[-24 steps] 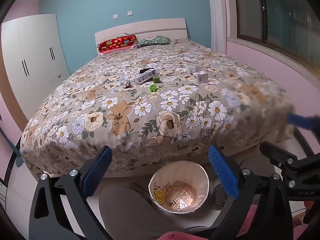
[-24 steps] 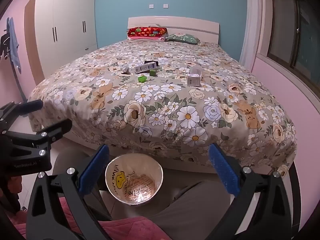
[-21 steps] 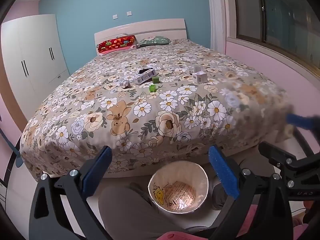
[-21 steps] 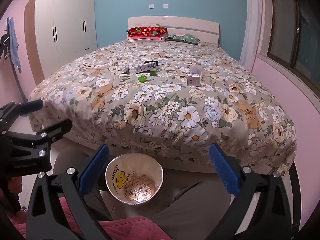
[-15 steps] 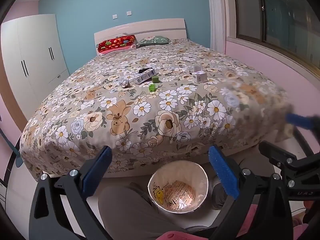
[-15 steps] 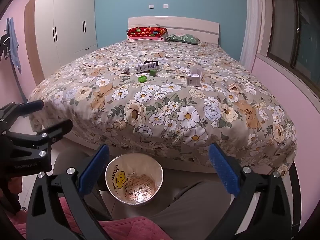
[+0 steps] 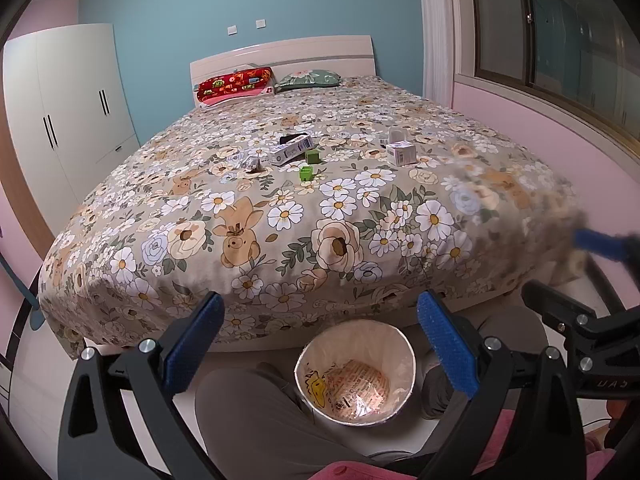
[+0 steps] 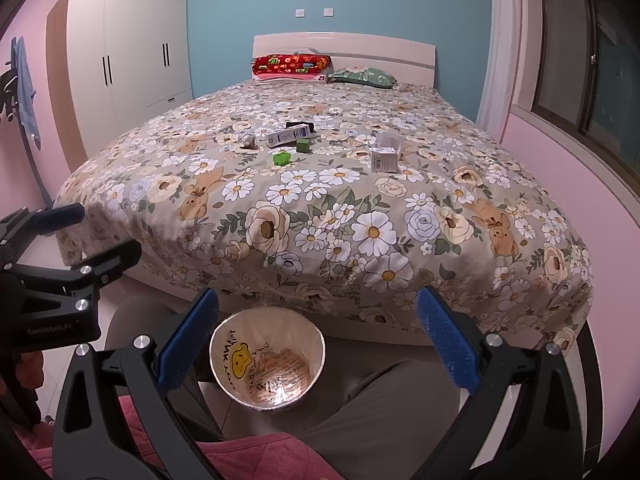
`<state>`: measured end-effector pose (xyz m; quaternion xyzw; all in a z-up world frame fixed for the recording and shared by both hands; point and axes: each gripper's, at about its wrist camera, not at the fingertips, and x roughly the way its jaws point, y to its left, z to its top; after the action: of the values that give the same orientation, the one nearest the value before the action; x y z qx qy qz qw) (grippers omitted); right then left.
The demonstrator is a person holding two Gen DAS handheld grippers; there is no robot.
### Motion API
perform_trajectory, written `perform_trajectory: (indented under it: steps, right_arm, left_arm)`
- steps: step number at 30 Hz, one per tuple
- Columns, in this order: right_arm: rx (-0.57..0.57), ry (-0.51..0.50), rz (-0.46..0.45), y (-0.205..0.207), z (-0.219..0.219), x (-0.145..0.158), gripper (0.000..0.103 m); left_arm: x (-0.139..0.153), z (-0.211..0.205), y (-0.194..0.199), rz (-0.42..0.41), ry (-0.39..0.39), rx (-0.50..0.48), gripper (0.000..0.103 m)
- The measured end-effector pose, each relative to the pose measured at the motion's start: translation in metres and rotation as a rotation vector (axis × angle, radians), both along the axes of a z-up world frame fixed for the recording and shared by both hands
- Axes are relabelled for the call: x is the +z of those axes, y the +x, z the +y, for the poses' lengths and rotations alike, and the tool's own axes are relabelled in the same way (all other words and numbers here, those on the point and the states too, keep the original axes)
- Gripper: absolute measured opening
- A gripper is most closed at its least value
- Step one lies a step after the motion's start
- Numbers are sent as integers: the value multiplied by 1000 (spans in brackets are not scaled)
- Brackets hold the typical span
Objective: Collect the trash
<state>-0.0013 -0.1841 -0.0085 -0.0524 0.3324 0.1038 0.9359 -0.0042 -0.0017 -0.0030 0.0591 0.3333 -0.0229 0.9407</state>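
Observation:
A lined trash bin (image 7: 356,372) stands on the floor at the foot of the bed; it also shows in the right wrist view (image 8: 267,360). Small trash lies mid-bed: a long white box (image 7: 291,151), two green pieces (image 7: 307,172), a crumpled grey bit (image 7: 253,165) and a white carton (image 7: 401,153). The right wrist view shows the long box (image 8: 289,135), a green piece (image 8: 281,158) and the carton (image 8: 384,159). My left gripper (image 7: 320,340) and right gripper (image 8: 316,338) are both open and empty, held above the bin, far from the trash.
The floral bedspread (image 7: 280,216) covers a large bed with pillows (image 7: 236,85) at the headboard. A white wardrobe (image 8: 128,52) stands left; a pink wall and window (image 7: 560,40) are right. The person's legs (image 7: 256,420) flank the bin.

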Motion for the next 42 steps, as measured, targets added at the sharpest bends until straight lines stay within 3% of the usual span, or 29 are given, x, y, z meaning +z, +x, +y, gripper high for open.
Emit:
perform_trajectory:
  steps: [42]
  right_arm:
    - [-1,5,4,-1,-1,3,97]
  left_arm:
    - [3,4,3,-4,-15,12,98]
